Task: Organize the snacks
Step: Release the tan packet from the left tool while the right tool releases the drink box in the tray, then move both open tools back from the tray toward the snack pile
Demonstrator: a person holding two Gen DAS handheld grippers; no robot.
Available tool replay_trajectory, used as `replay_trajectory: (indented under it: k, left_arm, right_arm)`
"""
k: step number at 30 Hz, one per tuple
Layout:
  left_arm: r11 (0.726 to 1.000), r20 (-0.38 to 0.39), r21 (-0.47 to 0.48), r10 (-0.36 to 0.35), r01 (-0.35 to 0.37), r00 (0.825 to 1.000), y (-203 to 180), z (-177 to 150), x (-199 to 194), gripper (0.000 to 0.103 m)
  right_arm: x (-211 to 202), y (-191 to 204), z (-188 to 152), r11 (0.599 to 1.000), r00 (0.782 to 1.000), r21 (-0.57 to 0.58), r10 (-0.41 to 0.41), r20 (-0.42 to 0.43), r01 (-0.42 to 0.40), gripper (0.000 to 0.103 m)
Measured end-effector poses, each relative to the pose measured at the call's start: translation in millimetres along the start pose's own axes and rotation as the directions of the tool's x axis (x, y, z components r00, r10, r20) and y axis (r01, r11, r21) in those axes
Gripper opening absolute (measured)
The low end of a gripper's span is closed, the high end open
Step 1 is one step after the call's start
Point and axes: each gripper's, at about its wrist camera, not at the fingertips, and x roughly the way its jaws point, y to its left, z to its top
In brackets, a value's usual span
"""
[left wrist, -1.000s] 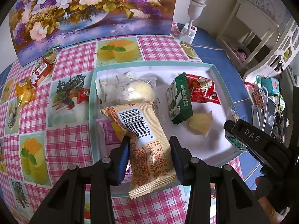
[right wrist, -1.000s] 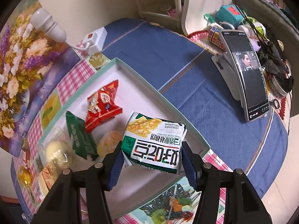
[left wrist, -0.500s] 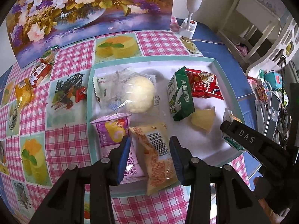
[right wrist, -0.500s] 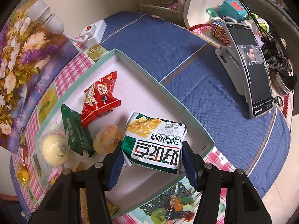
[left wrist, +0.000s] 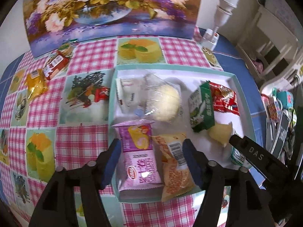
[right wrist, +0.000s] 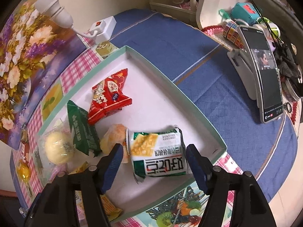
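Observation:
A shallow mint-rimmed tray [left wrist: 244,96] [right wrist: 170,83] holds several snack packs. In the left wrist view my left gripper [left wrist: 152,162] stands open above the tray's near edge, with an orange barcode pack [left wrist: 176,168] and a pink cake pack [left wrist: 139,157] lying loose beneath it. In the right wrist view my right gripper [right wrist: 152,162] is open around a green-and-white cracker pack [right wrist: 159,151] that lies on the tray floor near its corner. A red pack [right wrist: 108,94], a green pack [right wrist: 82,130] and a round yellow bun [right wrist: 57,147] lie further in.
Loose snacks on the checked cloth at far left: a yellow pack [left wrist: 35,84] and a red pack [left wrist: 55,66]. A flower painting [left wrist: 106,7] stands behind. A phone on a stand [right wrist: 264,79], a power strip [right wrist: 102,28] and clutter sit on the blue cloth to the right.
Both grippers have opened. The left one let go of the orange barcode pack, which now lies in the tray beside the pink pack. The right one let the cracker pack drop into the tray.

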Motion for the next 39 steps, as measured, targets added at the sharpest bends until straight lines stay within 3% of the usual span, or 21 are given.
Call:
replay_trajectory:
  k: [8,10,14,15,17,28,39]
  left_arm:
    - [0.993,0.034,-0.113,0.02,-0.016,0.999,23,3,-5,0.078]
    - [0.989,0.04,-0.146,0.031,-0.024,0.999,31,4,-5,0.09]
    - [0.977,0.056,-0.208,0.054,-0.041,0.997,46,4,-7,0.092]
    - [0.973,0.06,-0.223,0.067,-0.052,0.996,50,4,-8,0.092]
    - [0.963,0.071,-0.259,0.094,-0.072,0.993,60,4,-9,0.093]
    - [0.927,0.082,-0.369,0.099,-0.062,0.992,94,5,-14,0.098]
    - [0.925,0.106,-0.372,0.122,-0.074,0.987,100,7,-21,0.098]
  right_arm:
    - [-2,4,0,1.0,1.0,-0.006,0.021,0.007,-0.021,0.076]
    - [-3,5,0,1.0,1.0,-0.01,0.023,0.01,-0.023,0.076]
    - [-8,10,0,0.999,0.999,-0.025,0.036,0.028,-0.035,0.077]
    - [-8,11,0,0.999,0.999,-0.03,0.041,0.031,-0.04,0.079]
    - [-10,15,-1,0.998,0.998,-0.038,0.057,0.039,-0.055,0.103]
    - [-14,36,-4,0.992,0.996,-0.105,0.078,0.052,-0.072,0.103]
    - [-26,48,-7,0.984,0.993,-0.159,0.092,0.081,-0.078,0.103]
